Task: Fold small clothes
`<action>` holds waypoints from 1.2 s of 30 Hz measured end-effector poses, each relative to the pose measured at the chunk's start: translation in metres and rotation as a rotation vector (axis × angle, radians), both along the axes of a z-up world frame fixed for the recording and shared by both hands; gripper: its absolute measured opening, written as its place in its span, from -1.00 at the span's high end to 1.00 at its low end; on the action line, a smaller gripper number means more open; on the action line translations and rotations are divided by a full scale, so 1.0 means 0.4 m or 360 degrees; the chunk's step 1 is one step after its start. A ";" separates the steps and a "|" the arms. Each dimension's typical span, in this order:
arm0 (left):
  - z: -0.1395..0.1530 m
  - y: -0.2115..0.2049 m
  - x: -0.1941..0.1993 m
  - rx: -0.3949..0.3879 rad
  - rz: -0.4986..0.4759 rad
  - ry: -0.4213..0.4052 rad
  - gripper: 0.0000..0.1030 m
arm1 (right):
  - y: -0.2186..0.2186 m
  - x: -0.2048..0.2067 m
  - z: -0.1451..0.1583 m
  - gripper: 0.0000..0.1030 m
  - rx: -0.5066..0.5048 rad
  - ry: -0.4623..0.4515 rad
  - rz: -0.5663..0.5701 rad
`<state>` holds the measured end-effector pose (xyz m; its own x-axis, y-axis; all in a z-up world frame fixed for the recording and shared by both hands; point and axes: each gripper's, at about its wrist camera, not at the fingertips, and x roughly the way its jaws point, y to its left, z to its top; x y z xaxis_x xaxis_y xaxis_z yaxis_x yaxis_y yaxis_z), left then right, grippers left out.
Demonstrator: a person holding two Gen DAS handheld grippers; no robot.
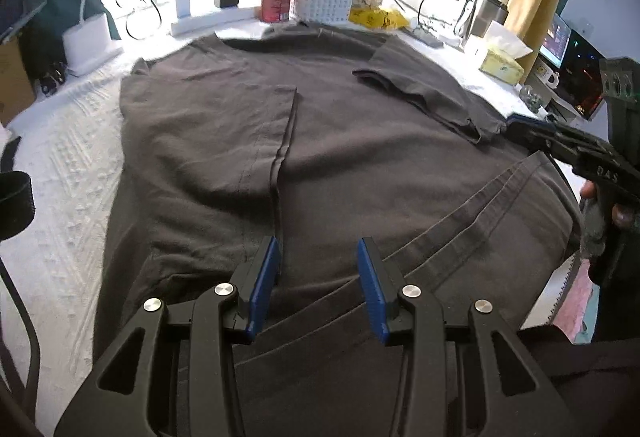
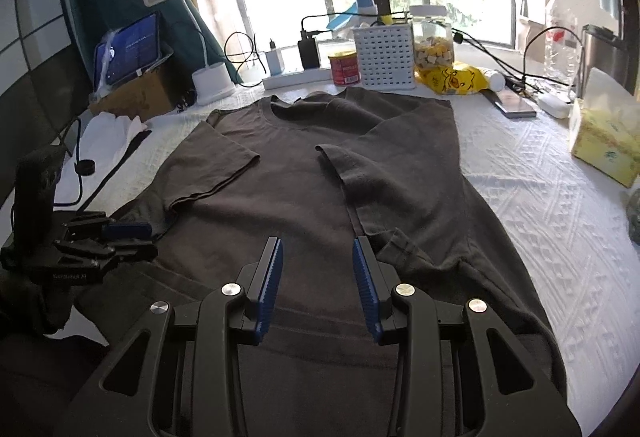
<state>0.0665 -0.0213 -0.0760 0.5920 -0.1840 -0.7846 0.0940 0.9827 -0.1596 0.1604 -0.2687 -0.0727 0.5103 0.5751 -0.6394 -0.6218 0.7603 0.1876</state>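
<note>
Dark grey cotton T-shirt [image 2: 304, 173] lies flat on the white textured desk [image 2: 532, 197], both sleeves folded inward, collar at the far end, hem nearest the tongs. Long axis runs straight away from both. Left tongs [image 1: 318, 285] and right tongs [image 2: 318, 287] hover over the hem end, part-open, holding nothing, about equally near.

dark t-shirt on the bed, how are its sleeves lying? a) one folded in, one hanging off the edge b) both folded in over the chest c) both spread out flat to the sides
b: on the dark t-shirt both sleeves lie turned inward over its body, none spread out.
</note>
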 end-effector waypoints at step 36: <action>0.006 -0.251 -0.021 0.0043 -0.0074 -0.0154 -0.01 | -0.326 -0.014 -0.113 0.25 -0.0145 0.0010 -0.0334</action>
<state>0.0583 -0.1217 -0.0737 0.6563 -0.1927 -0.7295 0.1535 0.9807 -0.1210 0.1548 -0.3993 -0.1179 0.6083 0.3965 -0.6876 -0.4474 0.8868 0.1156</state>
